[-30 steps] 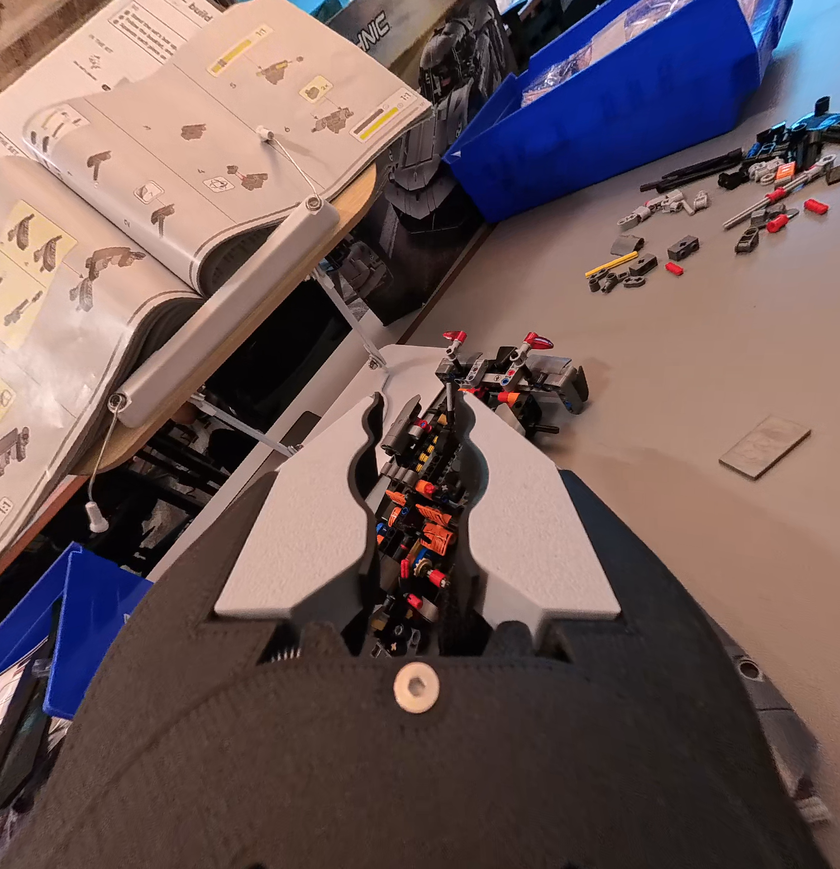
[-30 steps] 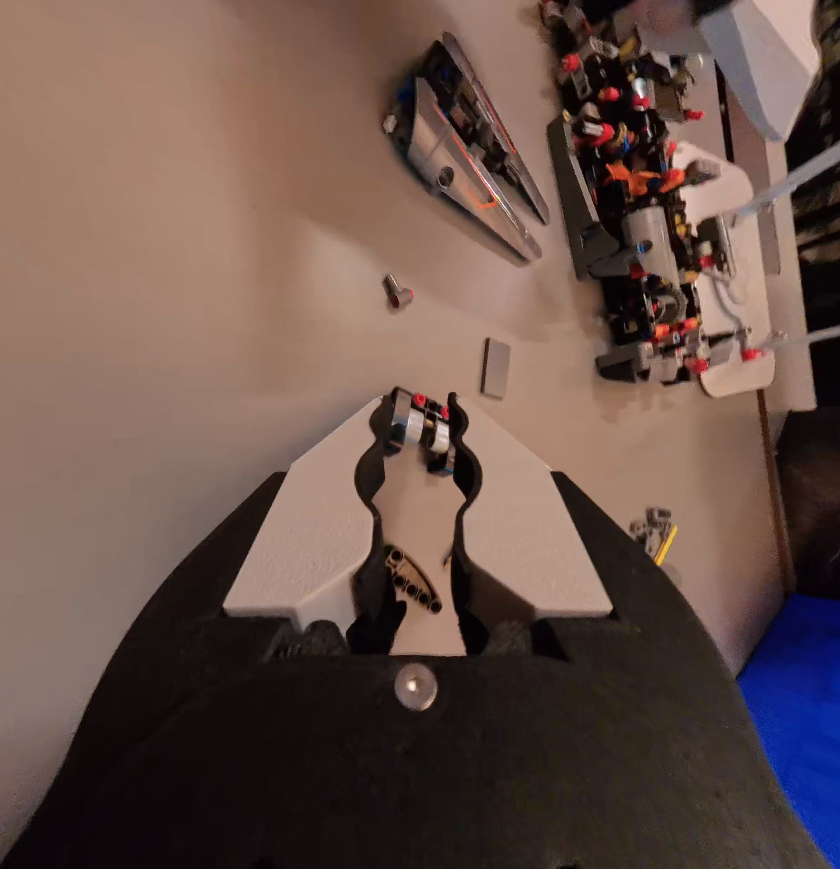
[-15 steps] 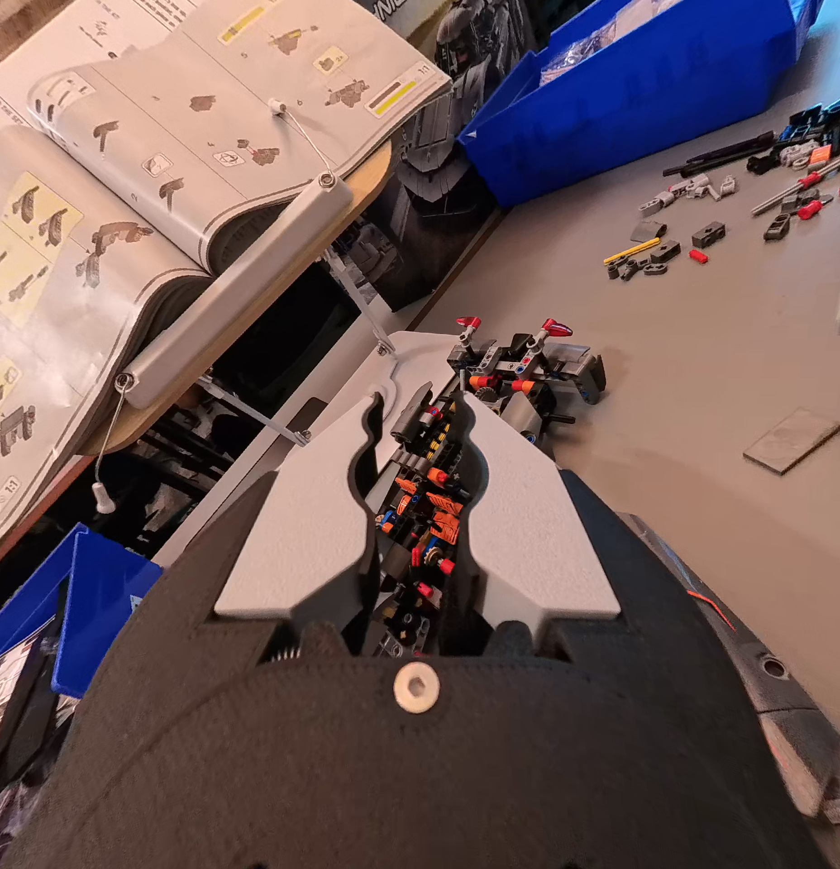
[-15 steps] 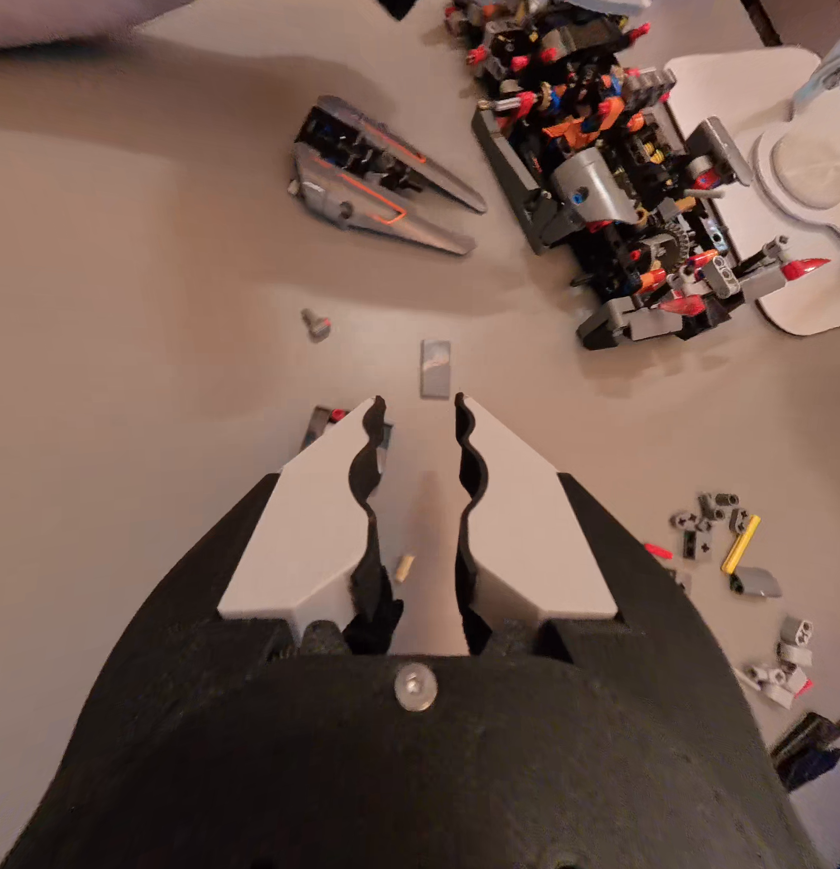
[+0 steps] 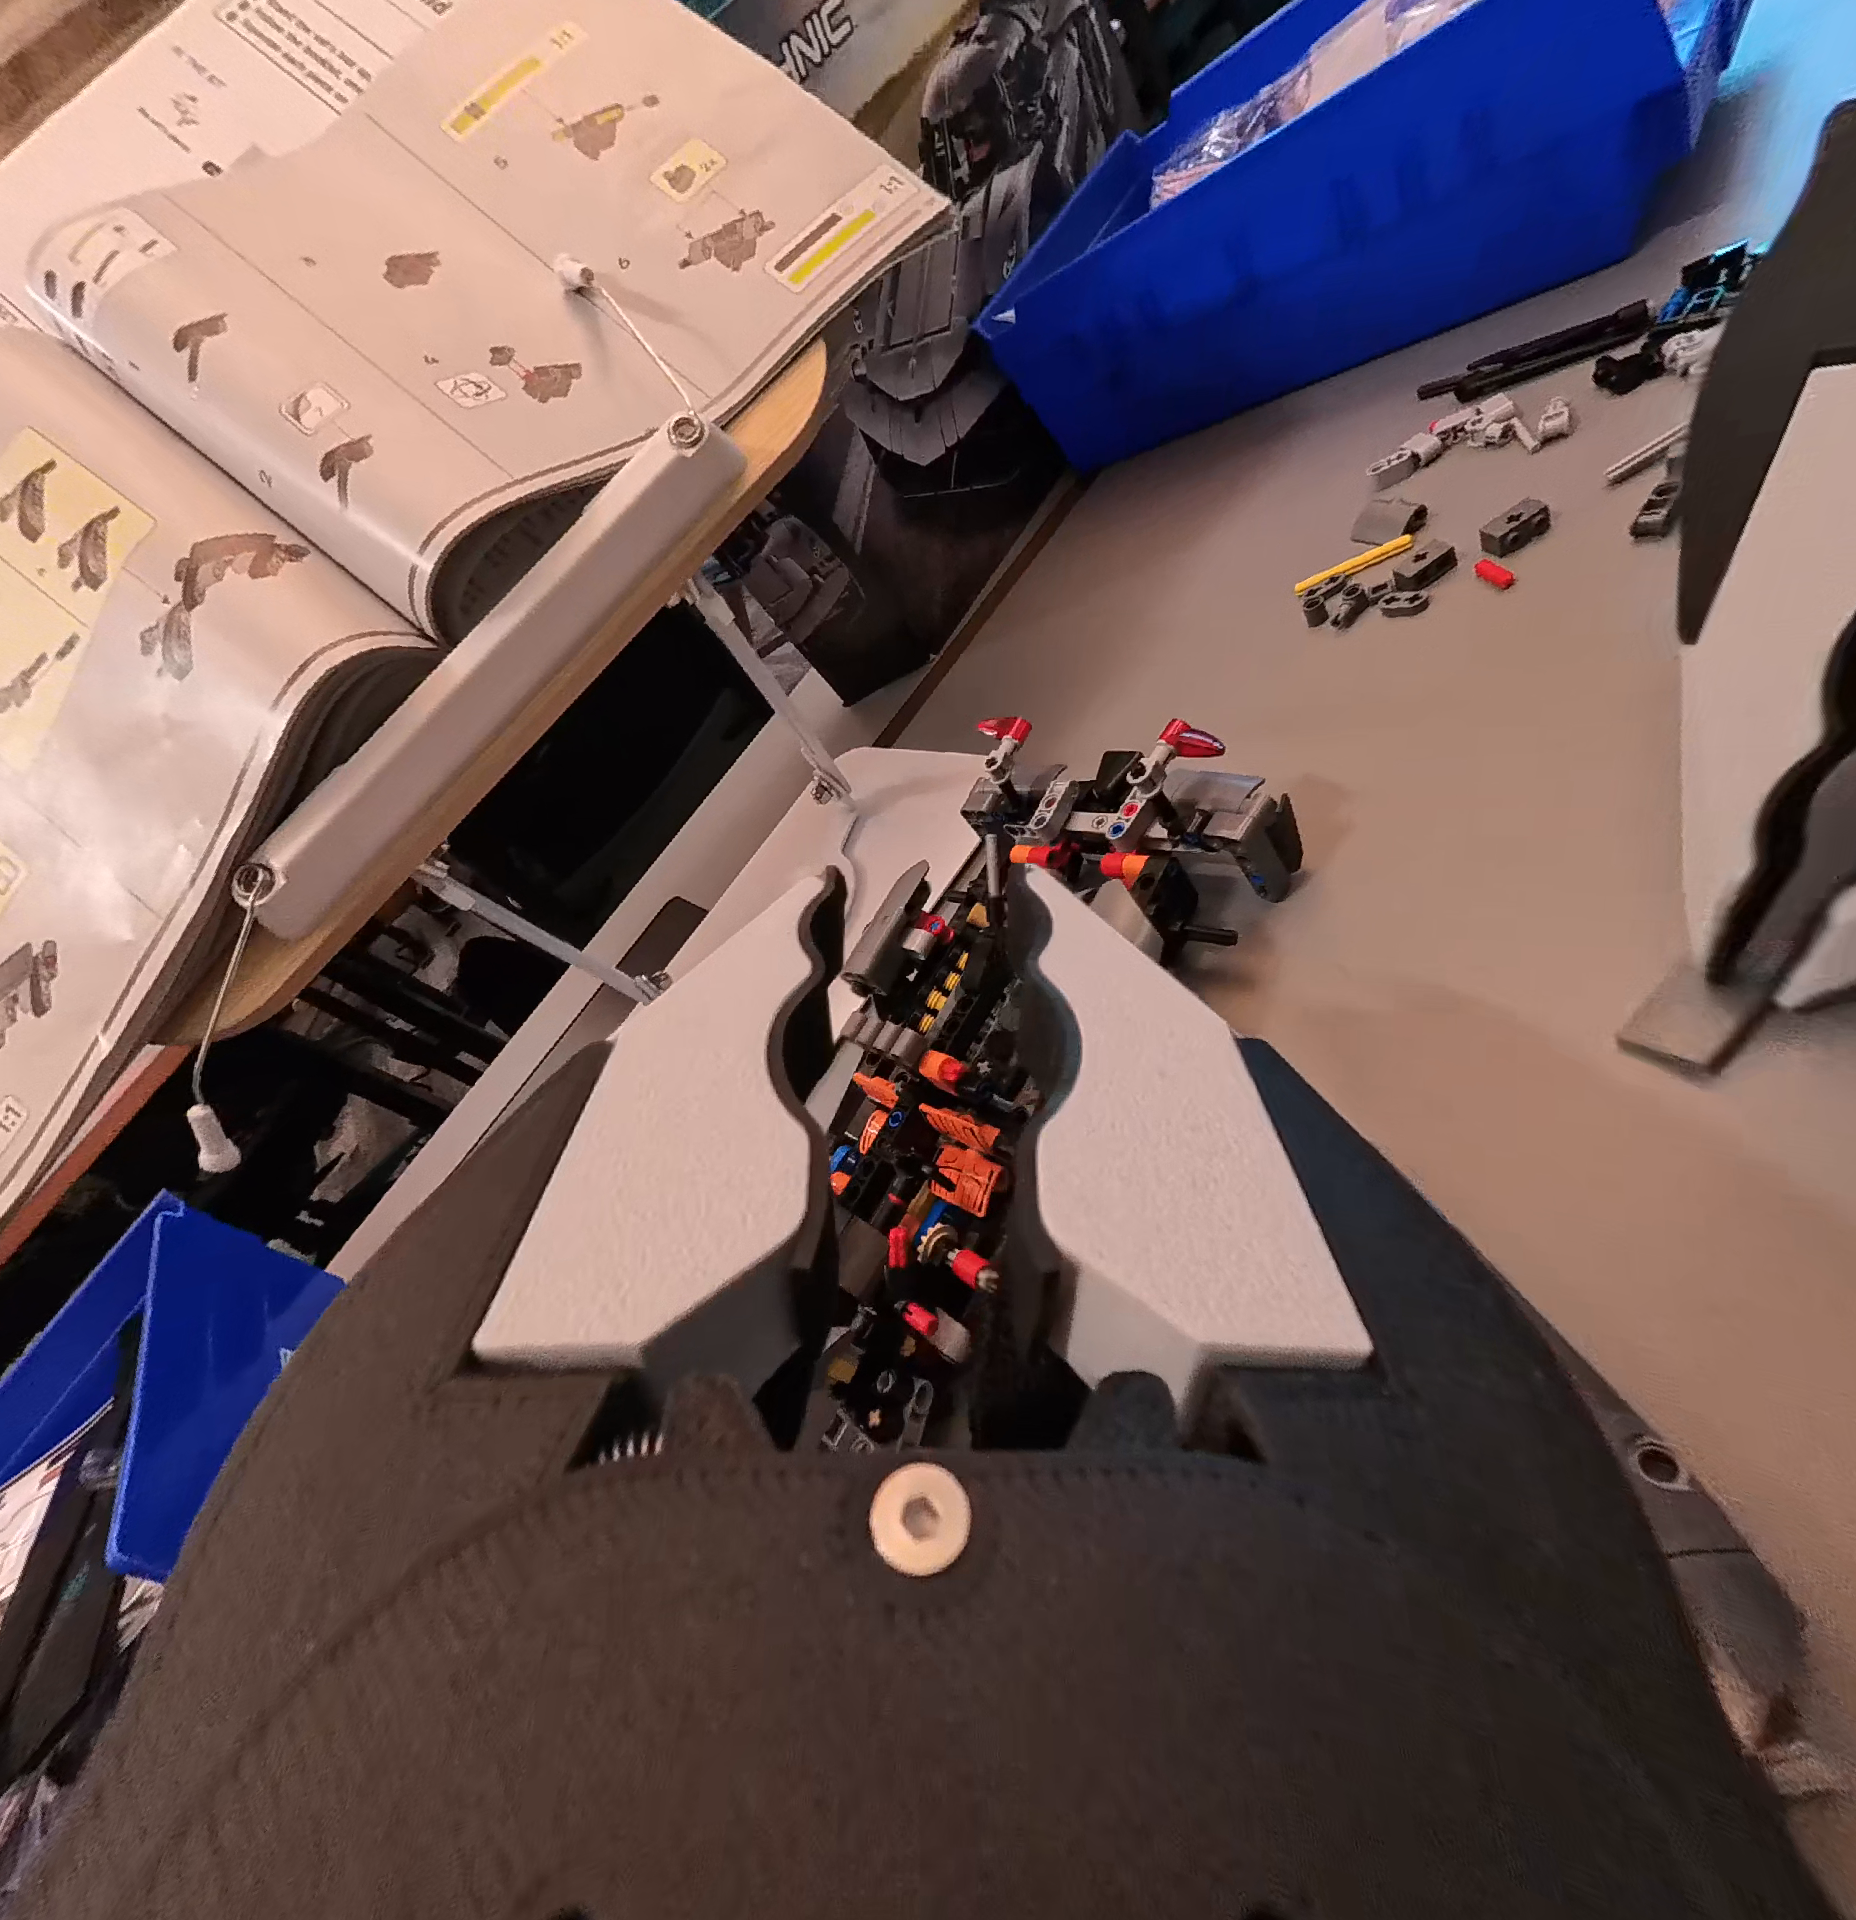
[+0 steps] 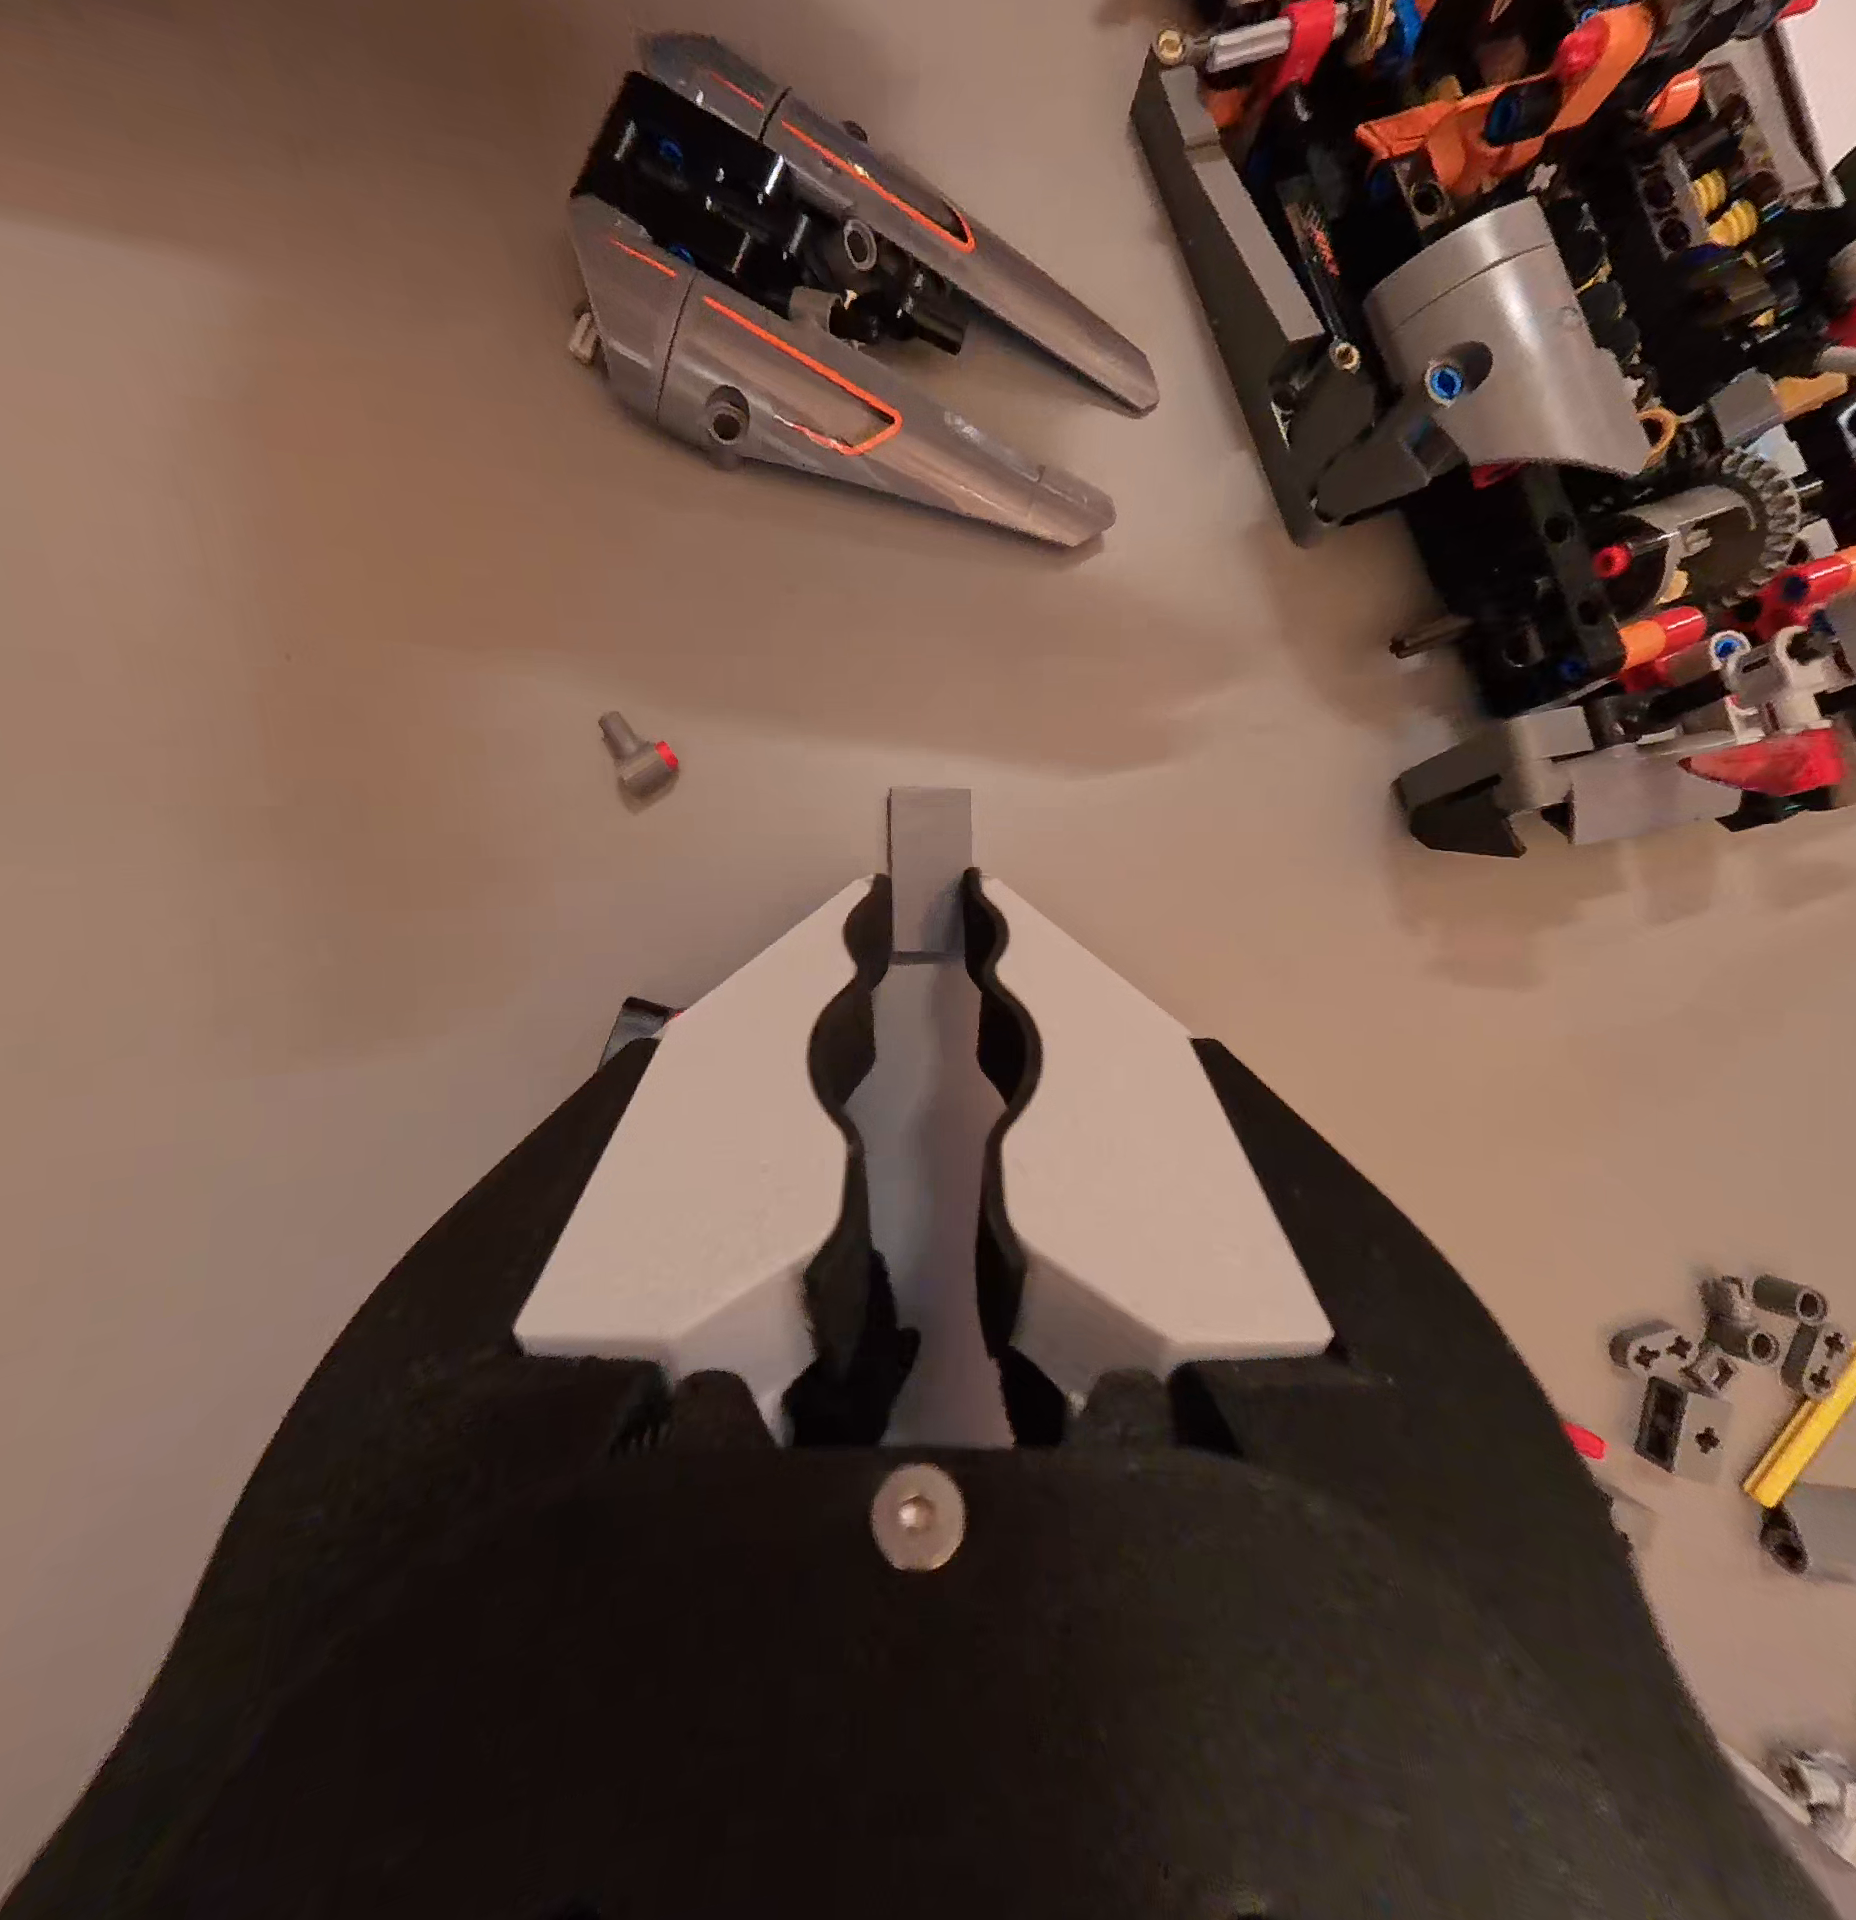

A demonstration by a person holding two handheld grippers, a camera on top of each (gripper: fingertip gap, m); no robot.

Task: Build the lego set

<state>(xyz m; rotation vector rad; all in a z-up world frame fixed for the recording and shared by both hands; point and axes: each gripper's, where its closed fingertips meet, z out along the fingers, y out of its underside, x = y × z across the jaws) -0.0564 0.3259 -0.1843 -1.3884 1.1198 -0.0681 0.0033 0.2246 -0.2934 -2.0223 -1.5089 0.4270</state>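
Right gripper (image 6: 926, 883) is down on the table (image 6: 280, 935), its tips pinching a flat grey tile (image 6: 929, 842) by the long edges; the tile's far end pokes out past them. Left gripper (image 5: 929, 899) is spread wide over the half-built lego chassis (image 5: 1121, 831), fingers either side of it, and I can't tell if they touch it. The chassis sits by the table's edge under the open manual (image 5: 332, 312). A grey wing-shaped subassembly (image 6: 830, 301) lies well apart from the tile, loose pieces (image 6: 1755, 1392) too.
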